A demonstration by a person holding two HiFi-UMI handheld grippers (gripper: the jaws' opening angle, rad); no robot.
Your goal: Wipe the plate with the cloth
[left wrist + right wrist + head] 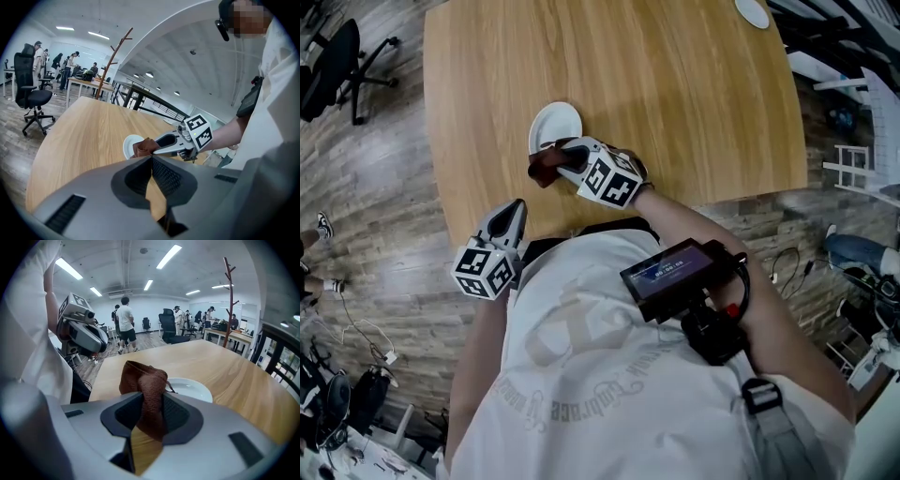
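Note:
A white plate point(555, 122) lies on the wooden table point(675, 103) near its front left part. My right gripper point(555, 157) is shut on a brown cloth point(544, 172), held at the plate's near rim. In the right gripper view the cloth point(143, 380) bunches up between the jaws, with the plate point(192, 389) just beyond. My left gripper point(514, 211) hovers at the table's front edge, apart from the plate, its jaws closed on nothing. From the left gripper view point(151, 160) the plate point(130, 143), the cloth point(144, 147) and the right gripper point(154, 147) show ahead.
A small white dish point(753, 11) sits at the table's far right edge. A black office chair point(337, 61) stands on the floor to the left. People, desks and a coat stand point(229, 291) are far behind. My body is close against the table's front edge.

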